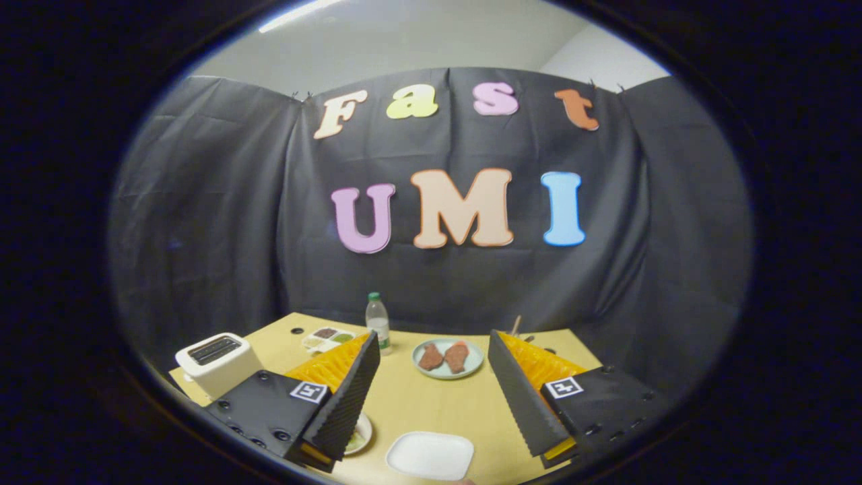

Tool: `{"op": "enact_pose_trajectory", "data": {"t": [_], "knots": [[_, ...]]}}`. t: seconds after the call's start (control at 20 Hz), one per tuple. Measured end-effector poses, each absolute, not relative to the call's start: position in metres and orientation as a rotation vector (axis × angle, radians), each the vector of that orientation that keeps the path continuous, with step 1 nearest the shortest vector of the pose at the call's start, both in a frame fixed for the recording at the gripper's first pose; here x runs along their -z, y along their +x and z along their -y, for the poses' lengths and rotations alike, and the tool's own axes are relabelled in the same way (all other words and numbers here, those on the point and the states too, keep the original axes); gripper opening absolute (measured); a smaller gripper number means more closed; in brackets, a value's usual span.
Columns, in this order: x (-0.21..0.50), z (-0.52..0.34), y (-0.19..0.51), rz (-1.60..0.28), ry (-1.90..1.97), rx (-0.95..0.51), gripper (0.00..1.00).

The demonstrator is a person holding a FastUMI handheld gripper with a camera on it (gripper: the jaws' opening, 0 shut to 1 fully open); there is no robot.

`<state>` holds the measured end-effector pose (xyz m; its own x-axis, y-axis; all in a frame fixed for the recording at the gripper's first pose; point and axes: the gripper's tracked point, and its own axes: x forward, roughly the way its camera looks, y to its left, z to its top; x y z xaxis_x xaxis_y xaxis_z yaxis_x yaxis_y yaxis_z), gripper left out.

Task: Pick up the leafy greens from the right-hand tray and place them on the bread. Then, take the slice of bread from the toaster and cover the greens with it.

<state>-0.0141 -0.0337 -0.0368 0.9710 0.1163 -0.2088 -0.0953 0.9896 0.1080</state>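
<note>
The tongs [434,397] hang above the tabletop [431,404] with the two fingers spread wide apart — released, gripping nothing.

Take the round plate [448,358] as the middle mark. It sits on the tabletop beyond the fingers and carries two brown, reddish pieces [444,356] lying side by side. Just left of the plate stands a clear bottle [378,320] with a green cap. Further left of the plate is a small white tray [328,337] with dark and green bits in its cups, partly hidden by the left finger. Further left again, well apart from the plate, stands the white toaster [217,362] — I cannot tell if bread is in its slots.

Nearer than the plate, between the fingers, lies a white square dish [431,455]. Left of that dish, a small round dish [359,435] with something green peeks out from under the left finger; it may be the leafy greens.
</note>
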Motion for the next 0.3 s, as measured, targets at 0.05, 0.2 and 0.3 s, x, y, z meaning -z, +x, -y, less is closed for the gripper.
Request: {"op": "enact_pose_trajectory", "data": {"t": [0.05, 0.2, 0.3], "knots": [[0.028, 0.037, -0.015, -0.193, 0.078, -0.088, 1.00], [0.011, 0.041, -0.018, -0.152, 0.063, -0.065, 1.00], [0.005, 0.041, -0.016, -0.137, 0.067, -0.051, 1.00]]}}
